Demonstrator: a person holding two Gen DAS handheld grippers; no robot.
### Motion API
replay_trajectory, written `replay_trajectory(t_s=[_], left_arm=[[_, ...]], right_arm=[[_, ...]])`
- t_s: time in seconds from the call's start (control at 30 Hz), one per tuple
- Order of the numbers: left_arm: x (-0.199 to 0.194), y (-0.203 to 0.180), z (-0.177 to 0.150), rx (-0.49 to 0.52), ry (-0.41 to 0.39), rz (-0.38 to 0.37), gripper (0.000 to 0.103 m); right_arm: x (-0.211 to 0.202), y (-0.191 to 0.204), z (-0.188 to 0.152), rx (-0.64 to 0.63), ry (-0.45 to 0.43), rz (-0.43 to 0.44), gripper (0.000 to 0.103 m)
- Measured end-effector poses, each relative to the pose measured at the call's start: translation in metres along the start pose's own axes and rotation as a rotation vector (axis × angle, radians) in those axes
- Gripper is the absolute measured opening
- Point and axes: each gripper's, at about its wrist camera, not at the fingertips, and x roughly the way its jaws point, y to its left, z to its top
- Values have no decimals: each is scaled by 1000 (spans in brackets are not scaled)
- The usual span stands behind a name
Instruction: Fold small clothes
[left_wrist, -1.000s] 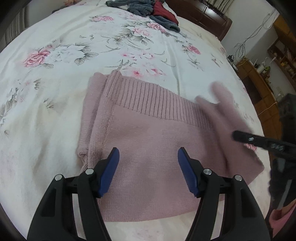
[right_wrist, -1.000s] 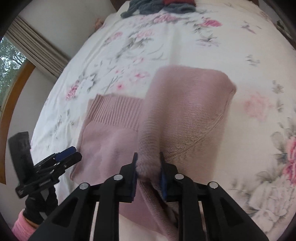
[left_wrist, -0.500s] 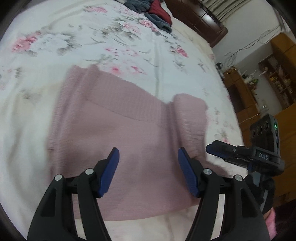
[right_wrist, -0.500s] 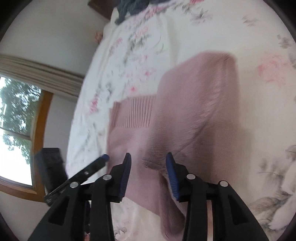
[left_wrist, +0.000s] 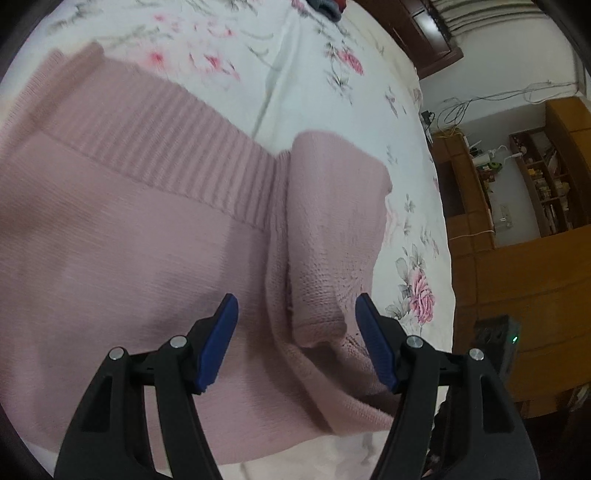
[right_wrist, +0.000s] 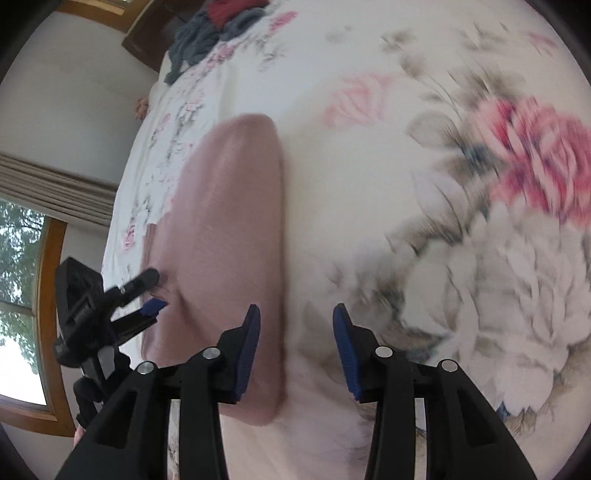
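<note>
Two blue-padded fingers of your left gripper (left_wrist: 295, 332) stand spread wide and hold nothing, hovering low over a pink knit sweater (left_wrist: 129, 240) that lies flat on the floral bedsheet (left_wrist: 332, 74). Its ribbed hem (left_wrist: 166, 129) runs across the upper left, and a sleeve (left_wrist: 332, 221) lies folded over the body, its cuff between the fingertips. Wooden shelving (left_wrist: 535, 177) lines the wall at right.

From your right wrist, the right gripper (right_wrist: 295, 332) is likewise spread and empty, above the sheet just beside the sweater's folded right edge (right_wrist: 229, 221); the left fingertip overlaps the knit in the view, though contact cannot be judged. Your left gripper (right_wrist: 147, 291) shows at far left by the sweater. Dark clothes (right_wrist: 214, 26) sit heaped at the bed's far end.
</note>
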Motion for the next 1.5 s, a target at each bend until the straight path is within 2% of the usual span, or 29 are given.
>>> replay_trajectory(t_s=[0.13, 0.23, 0.27, 0.4, 0.43, 0.53, 0.77, 0.97, 1.27, 1.5], left_arm=[[20, -7, 2, -2, 45, -39, 61], [32, -13, 3, -2, 68, -39, 59], [35, -13, 4, -5, 68, -37, 56], [37, -14, 3, -18, 54, -22, 32], [36, -16, 3, -20, 46, -24, 29], [28, -23, 0, -1, 15, -26, 27], [-3, -39, -4, 48, -64, -134, 24], [-47, -33, 0, 75, -116, -150, 24], [-121, 4, 25, 70, -207, -110, 24], [-151, 63, 36, 7, -224, -68, 24]], right_arm=[[4, -13, -9, 11, 10, 1, 42], [5, -20, -13, 23, 12, 10, 42], [6, -20, -14, 24, 13, 11, 42], [6, -24, -19, 25, 13, 9, 42], [6, -25, -20, 28, 13, 10, 42], [4, -28, -27, 34, 9, 10, 42], [-1, -16, -34, 12, 5, 5, 42], [-6, 0, -40, -17, -3, 29, 42], [14, 54, -51, -126, 40, 74, 43], [37, 86, -62, -168, 86, 129, 46]])
